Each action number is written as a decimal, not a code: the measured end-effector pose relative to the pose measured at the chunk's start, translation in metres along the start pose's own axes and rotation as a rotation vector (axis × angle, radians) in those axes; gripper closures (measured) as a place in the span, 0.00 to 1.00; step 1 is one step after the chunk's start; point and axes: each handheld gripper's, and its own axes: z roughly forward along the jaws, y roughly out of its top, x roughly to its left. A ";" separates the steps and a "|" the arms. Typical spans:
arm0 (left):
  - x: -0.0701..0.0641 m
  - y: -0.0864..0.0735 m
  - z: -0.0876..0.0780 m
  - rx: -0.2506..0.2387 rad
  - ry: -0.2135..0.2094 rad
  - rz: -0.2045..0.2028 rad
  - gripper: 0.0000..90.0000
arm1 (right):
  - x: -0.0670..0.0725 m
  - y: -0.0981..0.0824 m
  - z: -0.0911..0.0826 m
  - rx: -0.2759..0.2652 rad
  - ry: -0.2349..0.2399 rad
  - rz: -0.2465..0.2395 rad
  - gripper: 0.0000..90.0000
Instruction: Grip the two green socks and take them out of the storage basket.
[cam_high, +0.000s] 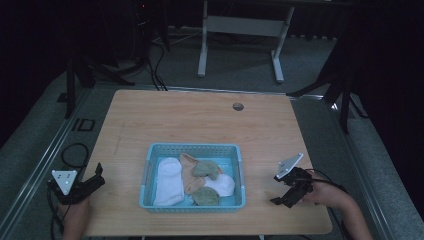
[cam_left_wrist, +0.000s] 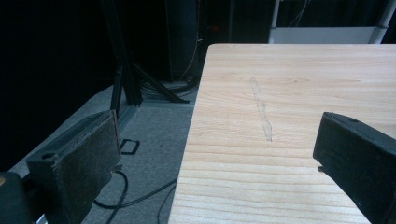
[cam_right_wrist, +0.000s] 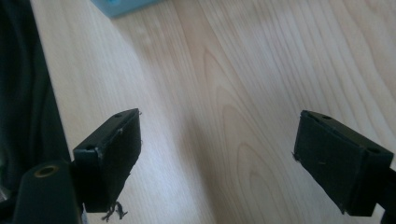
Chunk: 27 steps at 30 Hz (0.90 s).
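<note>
- a light wooden rectangular desk (cam_high: 200, 120) is carrying a light blue perforated plastic basket (cam_high: 149, 170) near its front edge, roughly centred.
- inside the basket, a white sock (cam_high: 167, 182) is lying along the left side; a peach sock (cam_high: 191, 180), two olive green socks (cam_high: 206, 170) and a second white sock (cam_high: 222, 186) are lying bunched in the middle and right.
- the left gripper (cam_high: 95, 179) is sitting at the desk's left front edge, well apart from the basket; in the left gripper view its fingers (cam_left_wrist: 79, 163) are standing spread wide, gripping nothing, one over the floor, one over the desk.
- the right gripper (cam_high: 285, 198) is resting right of the basket, angled towards the desk; its fingers (cam_right_wrist: 112, 154) are standing spread, gripping nothing, over bare wood.
- a small grey round grommet (cam_high: 238, 106) is sitting near the desk's far edge.
</note>
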 end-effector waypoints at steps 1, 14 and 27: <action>0.000 0.000 0.000 0.000 0.000 0.000 0.00 | 0.000 0.002 -0.001 -0.005 0.004 -0.011 0.15; 0.000 0.000 0.000 0.002 -0.002 0.002 0.00 | 0.004 0.032 -0.009 -0.038 0.019 -0.048 0.14; 0.000 0.000 0.000 0.003 -0.005 0.006 0.00 | 0.009 0.066 -0.017 -0.044 0.013 -0.116 0.16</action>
